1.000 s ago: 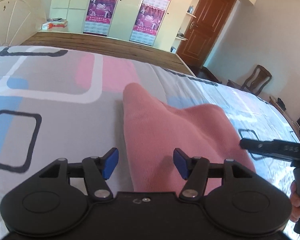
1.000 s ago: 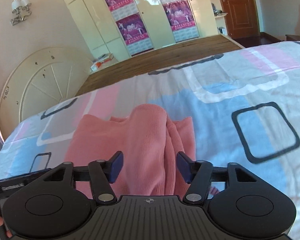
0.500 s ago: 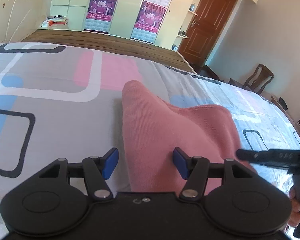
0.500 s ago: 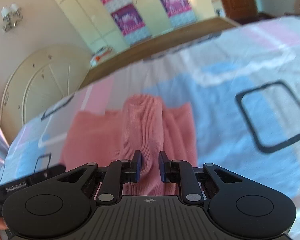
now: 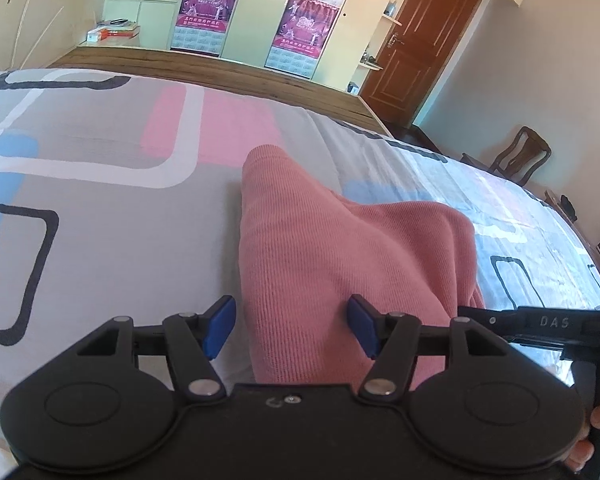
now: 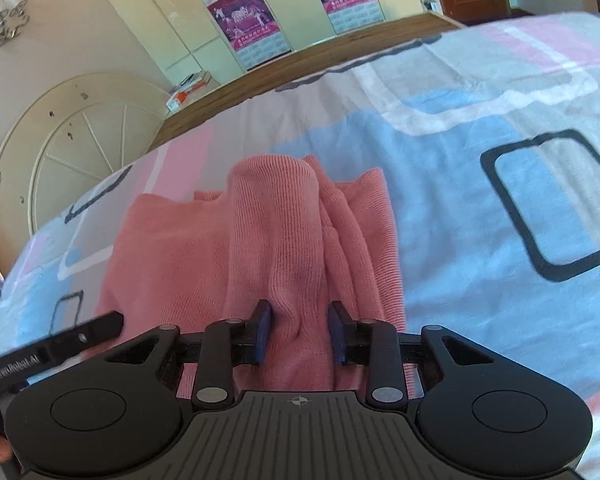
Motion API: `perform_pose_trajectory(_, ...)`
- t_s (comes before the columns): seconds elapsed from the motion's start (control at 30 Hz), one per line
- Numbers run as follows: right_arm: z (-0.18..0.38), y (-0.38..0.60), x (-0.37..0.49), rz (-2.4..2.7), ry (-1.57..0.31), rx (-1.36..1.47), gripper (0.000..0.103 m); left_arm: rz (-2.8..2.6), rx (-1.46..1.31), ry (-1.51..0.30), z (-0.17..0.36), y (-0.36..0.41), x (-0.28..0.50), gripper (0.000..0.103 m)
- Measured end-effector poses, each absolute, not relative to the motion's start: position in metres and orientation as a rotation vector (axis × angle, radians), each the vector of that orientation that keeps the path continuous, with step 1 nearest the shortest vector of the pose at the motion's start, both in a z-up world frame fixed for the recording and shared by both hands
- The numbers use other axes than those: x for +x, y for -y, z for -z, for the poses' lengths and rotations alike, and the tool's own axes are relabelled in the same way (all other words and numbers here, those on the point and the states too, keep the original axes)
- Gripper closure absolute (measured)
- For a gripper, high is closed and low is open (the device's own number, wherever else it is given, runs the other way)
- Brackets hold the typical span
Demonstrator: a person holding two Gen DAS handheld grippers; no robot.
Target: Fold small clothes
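Closest in, the left gripper (image 5: pixel 291 332) has its 2 blue pads spread wide, straddling the near edge of the pink ribbed knit garment (image 5: pixel 340 256) without pinching anything; the cloth just runs between them. The right gripper (image 6: pixel 300 332) is different — its blue pads (image 6: pixel 263 332) are drawn in part way with a raised ridge of the same knit bunched between them, and they seem to touch the fabric on both sides; I'd call it a loose pinch, though I can't tell how firm it really is.

The garment itself lies rumpled on the pastel bedsheet printed with rounded squares (image 6: pixel 480 216), humped in the middle with several loose pleats along its right side; it looks barely started as a fold. Beyond it there's bare sheet, then the wooden bed edge (image 5: pixel 220 68), then cream wardrobe doors with magenta posters (image 5: pixel 208 4).

My take on doing this step well: get the left pads closed on a matching edge before lifting, so both corners travel together; grab 1 layer's hem rather than a fat bunch, or the pleats will get folded in; keep the cloth taut between the 2 grippers — slack knit sags and twists.
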State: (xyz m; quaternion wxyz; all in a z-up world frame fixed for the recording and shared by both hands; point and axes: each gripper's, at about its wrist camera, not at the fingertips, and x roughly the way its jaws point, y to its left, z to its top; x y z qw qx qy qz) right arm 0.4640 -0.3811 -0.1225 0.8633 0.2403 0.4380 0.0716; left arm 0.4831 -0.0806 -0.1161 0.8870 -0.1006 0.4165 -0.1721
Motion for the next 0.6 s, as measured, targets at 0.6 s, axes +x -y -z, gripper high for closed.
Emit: perform_pose_trajectory(0.6,0.082,0.376,0.446,-0.005,-0.739,0.243,0.072,0.360,-0.183,-0.823,0.103,0.081,0.494,0.042)
